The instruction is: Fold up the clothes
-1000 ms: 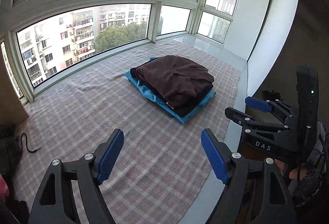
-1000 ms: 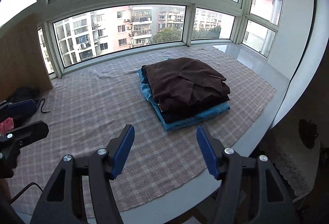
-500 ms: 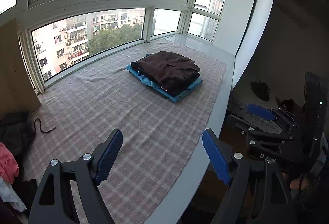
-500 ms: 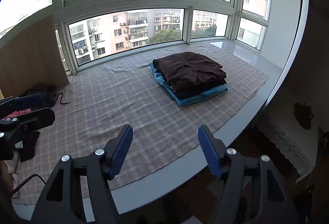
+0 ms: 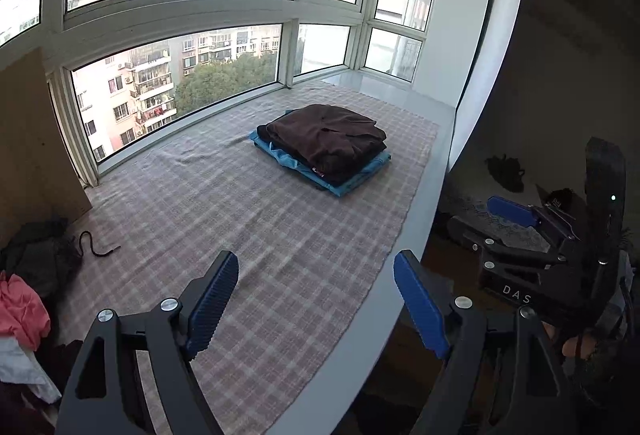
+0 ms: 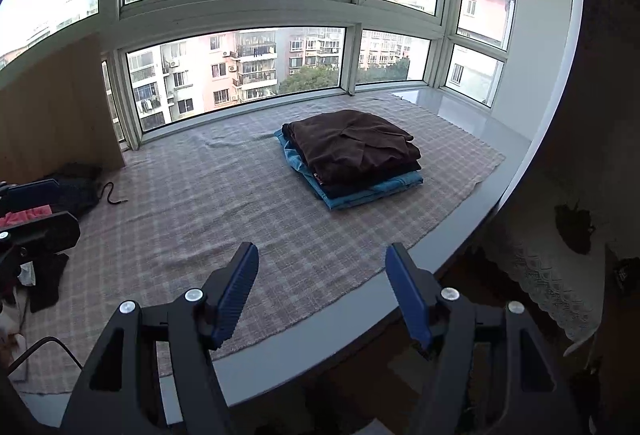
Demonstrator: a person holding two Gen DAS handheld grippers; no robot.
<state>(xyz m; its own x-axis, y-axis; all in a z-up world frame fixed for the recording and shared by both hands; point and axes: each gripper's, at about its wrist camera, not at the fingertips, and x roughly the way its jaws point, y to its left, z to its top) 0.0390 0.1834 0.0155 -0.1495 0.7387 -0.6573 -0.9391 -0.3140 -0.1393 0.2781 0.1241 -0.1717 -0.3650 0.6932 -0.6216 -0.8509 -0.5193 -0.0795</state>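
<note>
We find the left gripper (image 5: 316,299) spread wide, blue ribbed pads apart, nothing between them; it hangs over the near edge of the checked cloth (image 5: 248,219) covering the bay-window sill. Right gripper (image 6: 320,291) likewise spread and empty, over the cloth's near edge and the bare grey ledge (image 6: 320,339). Seen from the left wrist cam, the right gripper body sits off to the right beyond the ledge, and we read white lettering "DAS" (image 5: 516,294) on its black housing, plus a small lit green indicator (image 5: 613,198) on its upright mast. Task items: a folded stack of clothes (image 6: 352,155) lies on the cloth toward the far right, near the window, well apart from both grippers: brown garment (image 5: 328,135) on top, a dark layer under it, blue garment (image 5: 352,179) at the bottom. A small red tag (image 5: 319,173) shows at the stack's near edge; text on it too small to read. Unfolded clothes (image 5: 24,299), incl. a pink piece, are heaped at far left, beside a black cord (image 5: 94,245) lying on the cloth. No other legible writing found.
</note>
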